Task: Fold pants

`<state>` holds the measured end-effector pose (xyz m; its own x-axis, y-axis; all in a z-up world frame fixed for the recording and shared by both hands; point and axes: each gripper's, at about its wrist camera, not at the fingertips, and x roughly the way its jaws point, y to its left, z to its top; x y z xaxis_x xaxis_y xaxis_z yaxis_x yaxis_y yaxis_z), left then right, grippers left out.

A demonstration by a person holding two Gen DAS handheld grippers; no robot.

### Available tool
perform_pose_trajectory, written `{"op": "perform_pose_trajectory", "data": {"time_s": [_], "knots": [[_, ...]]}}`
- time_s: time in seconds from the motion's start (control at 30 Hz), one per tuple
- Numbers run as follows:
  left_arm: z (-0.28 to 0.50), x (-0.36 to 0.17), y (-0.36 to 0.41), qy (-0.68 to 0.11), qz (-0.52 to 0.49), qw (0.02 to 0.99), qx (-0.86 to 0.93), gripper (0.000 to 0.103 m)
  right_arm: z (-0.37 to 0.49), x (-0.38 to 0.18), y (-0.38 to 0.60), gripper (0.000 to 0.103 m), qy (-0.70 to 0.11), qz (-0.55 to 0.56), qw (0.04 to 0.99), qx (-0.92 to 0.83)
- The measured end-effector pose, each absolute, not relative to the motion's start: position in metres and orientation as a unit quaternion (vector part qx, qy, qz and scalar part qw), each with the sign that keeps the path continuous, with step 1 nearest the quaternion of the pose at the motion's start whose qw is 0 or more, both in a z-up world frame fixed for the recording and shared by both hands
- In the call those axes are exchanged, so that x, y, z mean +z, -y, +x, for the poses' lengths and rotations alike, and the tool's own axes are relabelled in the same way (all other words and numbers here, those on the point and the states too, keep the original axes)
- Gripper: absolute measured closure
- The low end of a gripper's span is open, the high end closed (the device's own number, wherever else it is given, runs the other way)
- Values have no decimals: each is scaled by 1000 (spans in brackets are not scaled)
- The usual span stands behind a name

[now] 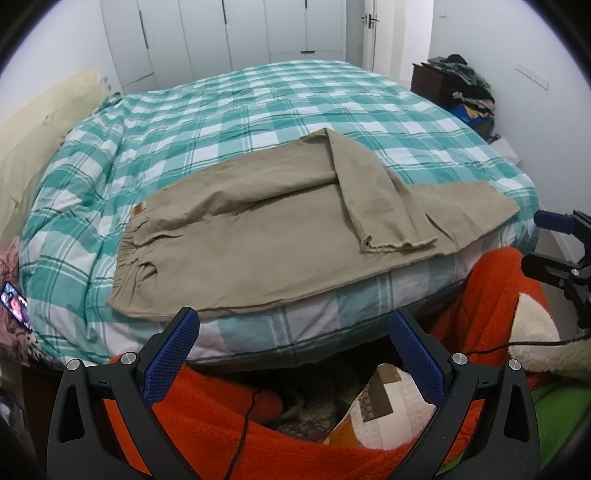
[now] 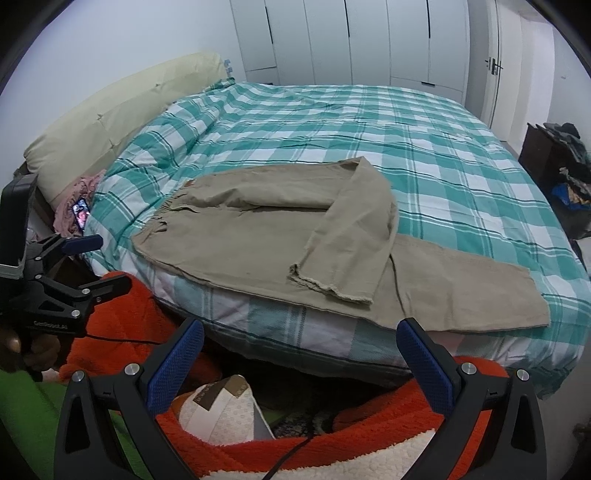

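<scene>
Khaki pants [image 1: 258, 236] lie flat near the front edge of the bed, waistband to the left. One leg is folded back over the other, its frayed hem [image 1: 399, 245] pointing toward me. They also show in the right wrist view [image 2: 258, 236]. My left gripper [image 1: 293, 325] is open and empty, held just below the bed's front edge under the pants' seat. My right gripper [image 2: 301, 334] is open and empty, below the bed edge near the folded hem [image 2: 332, 290]. Each gripper appears in the other's view: the right one [image 1: 550, 240], the left one [image 2: 96, 262].
The bed [image 1: 258, 110] has a teal and white checked cover. A phone [image 1: 14, 304] lies at its left edge. An orange fleece [image 1: 221, 424] and a pillow [image 1: 384, 413] lie below. A dark dresser with piled clothes [image 1: 465, 85] stands far right. White wardrobes [image 1: 221, 29] stand behind.
</scene>
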<state>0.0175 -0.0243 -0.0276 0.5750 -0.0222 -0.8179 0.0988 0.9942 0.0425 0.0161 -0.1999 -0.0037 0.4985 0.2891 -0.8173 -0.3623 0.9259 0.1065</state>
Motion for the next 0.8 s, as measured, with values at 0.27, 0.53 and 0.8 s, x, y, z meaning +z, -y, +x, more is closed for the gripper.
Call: {"op": "perform_pose_trajectory", "data": {"time_s": [0.27, 0.53, 0.8], "knots": [[17, -29, 22, -460, 37, 887, -28, 1, 22, -9, 202, 0, -476, -61, 863, 155], [15, -33, 23, -458, 52, 888, -16, 1, 22, -13, 204, 0, -485, -68, 862, 136], [23, -23, 22, -433, 65, 899, 0, 1, 17, 1, 193, 0, -437, -87, 876, 186]]}}
